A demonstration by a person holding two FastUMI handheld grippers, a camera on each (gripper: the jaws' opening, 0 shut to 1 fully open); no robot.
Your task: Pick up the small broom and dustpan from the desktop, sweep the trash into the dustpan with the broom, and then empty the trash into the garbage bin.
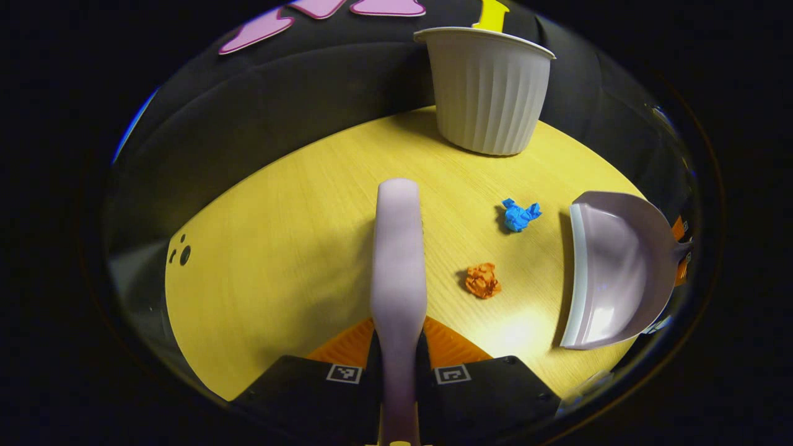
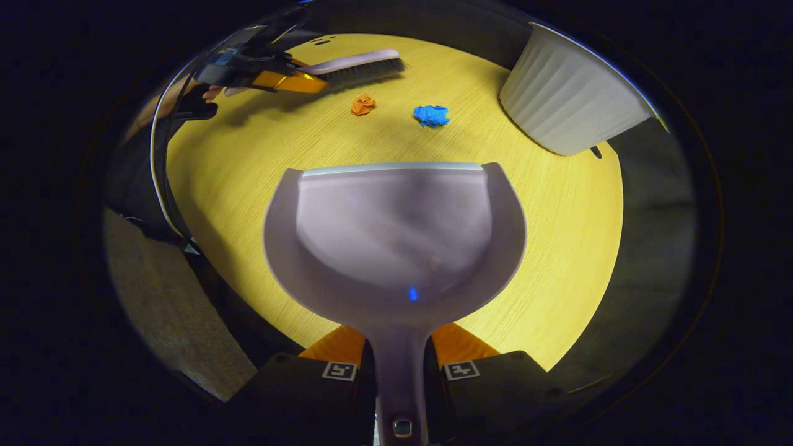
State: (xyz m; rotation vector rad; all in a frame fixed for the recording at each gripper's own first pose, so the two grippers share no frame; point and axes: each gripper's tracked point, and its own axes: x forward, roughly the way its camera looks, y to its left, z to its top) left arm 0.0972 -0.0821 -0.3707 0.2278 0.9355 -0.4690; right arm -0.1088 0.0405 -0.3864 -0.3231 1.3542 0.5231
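My left gripper (image 1: 398, 347) is shut on the handle of the pale lilac broom (image 1: 398, 260), which points forward over the yellow table. In the right gripper view the broom (image 2: 359, 65) hangs at the far left with its dark bristles down, held by the left gripper (image 2: 291, 80). My right gripper (image 2: 399, 356) is shut on the handle of the lilac dustpan (image 2: 396, 229), whose lip faces the trash. The dustpan (image 1: 613, 272) sits at the right in the left gripper view. An orange paper ball (image 1: 483, 280) (image 2: 363, 104) and a blue paper ball (image 1: 519, 215) (image 2: 432, 115) lie between broom and dustpan.
A white ribbed garbage bin (image 1: 489, 93) (image 2: 570, 99) stands on the round yellow table (image 1: 279, 260) (image 2: 570, 223) at its far edge. A person's hand (image 2: 210, 93) holds the left gripper. Small dark holes (image 1: 179, 251) mark the table's left side.
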